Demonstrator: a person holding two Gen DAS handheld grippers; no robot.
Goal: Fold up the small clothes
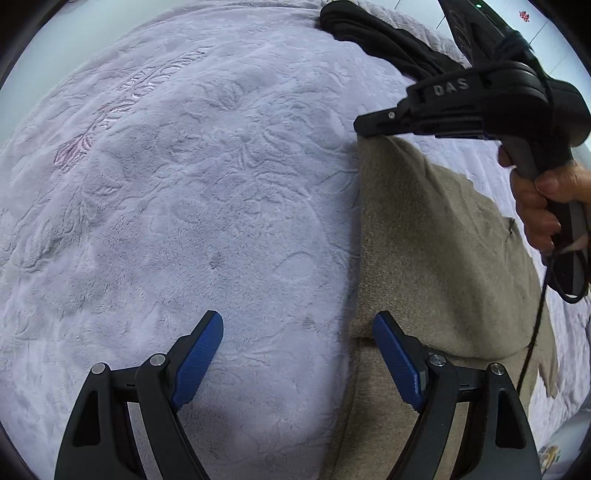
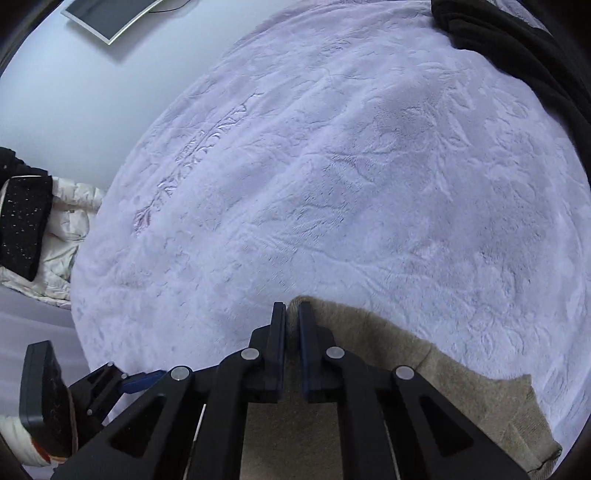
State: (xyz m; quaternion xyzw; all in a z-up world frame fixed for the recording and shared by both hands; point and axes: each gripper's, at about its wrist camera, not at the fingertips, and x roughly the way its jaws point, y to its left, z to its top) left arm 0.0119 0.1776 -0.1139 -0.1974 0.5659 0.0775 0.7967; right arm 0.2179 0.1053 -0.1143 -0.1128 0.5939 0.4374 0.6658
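Note:
A beige knitted garment lies on the pale lilac blanket, partly lifted at its far corner. My right gripper is shut on that corner of the beige garment; it also shows in the left wrist view, holding the cloth up off the blanket. My left gripper is open and empty, low over the blanket; its right finger is over the garment's near left edge, its left finger over bare blanket.
A black garment lies at the far edge of the blanket, also in the right wrist view. A white padded item with a black patterned piece lies off the blanket's left. A screen is on the wall.

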